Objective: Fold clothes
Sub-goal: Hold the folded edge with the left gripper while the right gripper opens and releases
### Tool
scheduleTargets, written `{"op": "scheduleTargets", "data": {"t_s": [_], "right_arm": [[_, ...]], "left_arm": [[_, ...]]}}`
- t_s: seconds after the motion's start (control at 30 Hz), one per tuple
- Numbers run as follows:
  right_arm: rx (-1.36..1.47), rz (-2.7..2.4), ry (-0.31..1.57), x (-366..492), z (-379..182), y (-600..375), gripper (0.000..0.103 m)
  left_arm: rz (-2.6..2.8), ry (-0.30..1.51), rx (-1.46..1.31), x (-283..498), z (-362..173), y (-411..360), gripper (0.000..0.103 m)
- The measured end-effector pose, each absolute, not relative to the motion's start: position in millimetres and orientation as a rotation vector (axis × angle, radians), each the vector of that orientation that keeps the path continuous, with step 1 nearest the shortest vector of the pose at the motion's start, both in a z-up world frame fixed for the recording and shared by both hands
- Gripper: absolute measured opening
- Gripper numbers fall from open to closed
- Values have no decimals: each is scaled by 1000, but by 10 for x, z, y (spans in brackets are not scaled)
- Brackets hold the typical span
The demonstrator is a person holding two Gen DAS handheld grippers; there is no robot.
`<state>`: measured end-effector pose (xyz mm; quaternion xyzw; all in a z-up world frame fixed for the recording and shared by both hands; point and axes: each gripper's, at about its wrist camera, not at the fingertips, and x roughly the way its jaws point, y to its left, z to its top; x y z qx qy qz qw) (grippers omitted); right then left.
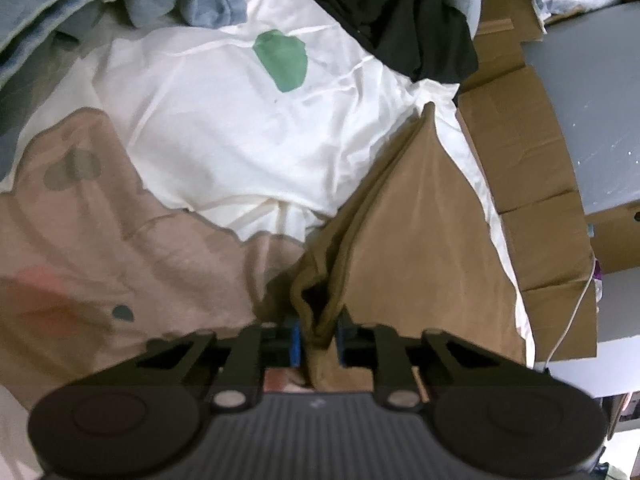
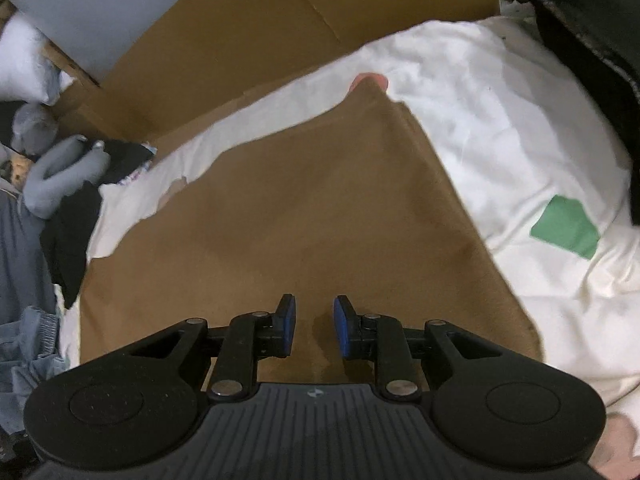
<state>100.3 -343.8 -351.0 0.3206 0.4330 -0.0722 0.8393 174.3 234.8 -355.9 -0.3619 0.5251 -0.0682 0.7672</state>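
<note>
Tan cloth [image 1: 420, 240] lies on the white bedsheet [image 1: 240, 128], its bunched edge pinched in my left fingers [image 1: 319, 336] at 6 o'clock. My right fingers [image 2: 315, 326] hover parted and empty above its flat middle. I judge a fold is mid-way: next, carry that edge toward 12 o'clock, keeping it taut.

Your left wrist camera sits just behind the left tongs [image 1: 318, 330] and looks forward and down, very near the brown cloth [image 1: 420, 240], across the white sheet [image 1: 240, 132] toward the black garment [image 1: 400, 16] at the far side. Your right wrist camera sits behind the right tongs [image 2: 314, 326], close above the same brown cloth [image 2: 300, 208], facing the cardboard [image 2: 240, 40]. Both views share the brown cloth, the white sheet, its green patch [image 1: 282, 60] [image 2: 566, 226] and the cardboard [image 1: 520, 152].
</note>
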Motion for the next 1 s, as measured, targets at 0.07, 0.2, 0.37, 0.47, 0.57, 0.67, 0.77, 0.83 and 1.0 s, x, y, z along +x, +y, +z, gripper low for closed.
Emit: {"op": "scheduleTargets", "data": {"t_s": [0.07,0.2,0.37,0.47,0.57,0.67,0.77,0.83,1.0], "right_arm": [[626,-162,944,1039,-3518,-3324,22],[509,-172,1002,1044,-3514,-3088,22],[431,-109,1105,872,-3531,-2786,22],[413,-76,1156,727,-3553,-2632,22],[385,-51,1183,617,-3516,-2510,22],[370,-41,1186,601,-3419,-2478,23],[345,-23,1161,620,-3329,-2415,23],[320,0,1144,673,-3303,-2326,23],[297,73,1148,810,-3344,-2042,23]], "left_arm": [[-146,1136,-803,1726,-3559,2367,13],[-150,1136,-802,1707,-3554,2390,13],[-151,1136,-807,1711,-3556,2405,13],[-149,1135,-803,1707,-3554,2401,13],[-146,1130,-812,1698,-3556,2402,12],[-147,1129,-814,1695,-3565,2415,12],[-159,1130,-804,1694,-3562,2418,12],[-165,1128,-800,1684,-3553,2413,12],[-168,1124,-806,1677,-3538,2456,11]]}}
